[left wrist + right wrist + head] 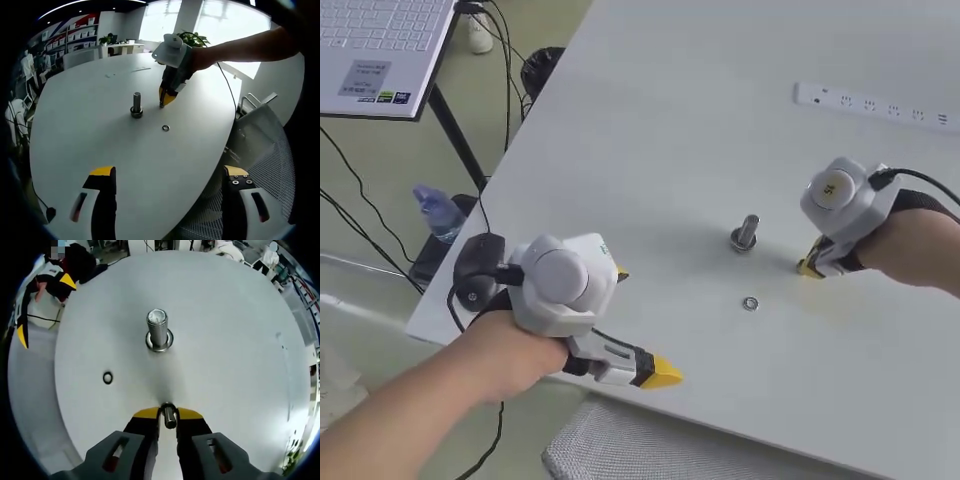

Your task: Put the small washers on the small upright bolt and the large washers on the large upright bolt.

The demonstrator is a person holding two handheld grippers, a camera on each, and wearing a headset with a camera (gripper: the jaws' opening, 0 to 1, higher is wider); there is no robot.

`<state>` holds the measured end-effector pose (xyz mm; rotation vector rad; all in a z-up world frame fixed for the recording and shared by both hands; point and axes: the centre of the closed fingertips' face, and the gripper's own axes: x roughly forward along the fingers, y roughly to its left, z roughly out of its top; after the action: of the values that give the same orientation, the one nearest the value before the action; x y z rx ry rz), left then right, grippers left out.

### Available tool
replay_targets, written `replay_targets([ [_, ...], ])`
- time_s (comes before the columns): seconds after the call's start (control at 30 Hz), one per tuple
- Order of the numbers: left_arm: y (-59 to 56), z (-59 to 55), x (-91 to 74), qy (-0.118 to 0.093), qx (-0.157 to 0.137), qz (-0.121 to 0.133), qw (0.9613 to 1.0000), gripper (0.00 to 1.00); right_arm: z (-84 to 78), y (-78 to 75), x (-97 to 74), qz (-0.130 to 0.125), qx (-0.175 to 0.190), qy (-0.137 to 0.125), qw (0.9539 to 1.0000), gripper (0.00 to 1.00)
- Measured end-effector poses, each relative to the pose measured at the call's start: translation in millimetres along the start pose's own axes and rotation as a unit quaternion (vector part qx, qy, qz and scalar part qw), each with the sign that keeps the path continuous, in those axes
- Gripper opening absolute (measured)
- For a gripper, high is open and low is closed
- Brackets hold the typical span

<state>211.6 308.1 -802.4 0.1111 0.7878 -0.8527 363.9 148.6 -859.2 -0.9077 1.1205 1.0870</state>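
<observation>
Large bolt (pixel 746 232) upright on table (pixel 650 120), washer (pixel 750 303) just before it, power strip (pixel 875 105) behind

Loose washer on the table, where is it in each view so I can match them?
Head view: the loose washer lies right of centre, just below the large upright bolt.
Left gripper view: the washer is near the centre, below and right of the bolt.
Right gripper view: the washer is left of centre, below and left of the bolt.
Shared landmark: the large upright bolt.
</observation>
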Motion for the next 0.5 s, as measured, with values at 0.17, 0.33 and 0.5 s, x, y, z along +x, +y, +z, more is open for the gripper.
replay_targets([
  [0.17, 0.7, 1.6, 0.3, -0.001, 0.001, -0.001, 1.0000, 0.87, -0.4, -0.1, 0.4, 0.001, -0.001, 0.001, 1.0000, 0.13],
  [0.33, 0.9, 3.0, 0.3, -0.001, 0.002, -0.001, 1.0000, 0.87, -0.9, -0.5, 0.7, 0.004, 0.000, -0.001, 1.0000, 0.13],
  [0.5, 0.3, 2.5, 0.8, 0.000, 0.002, -0.002, 1.0000, 0.87, -1.1, -1.8, 1.3, 0.004, 0.003, -0.008, 1.0000, 0.16],
])
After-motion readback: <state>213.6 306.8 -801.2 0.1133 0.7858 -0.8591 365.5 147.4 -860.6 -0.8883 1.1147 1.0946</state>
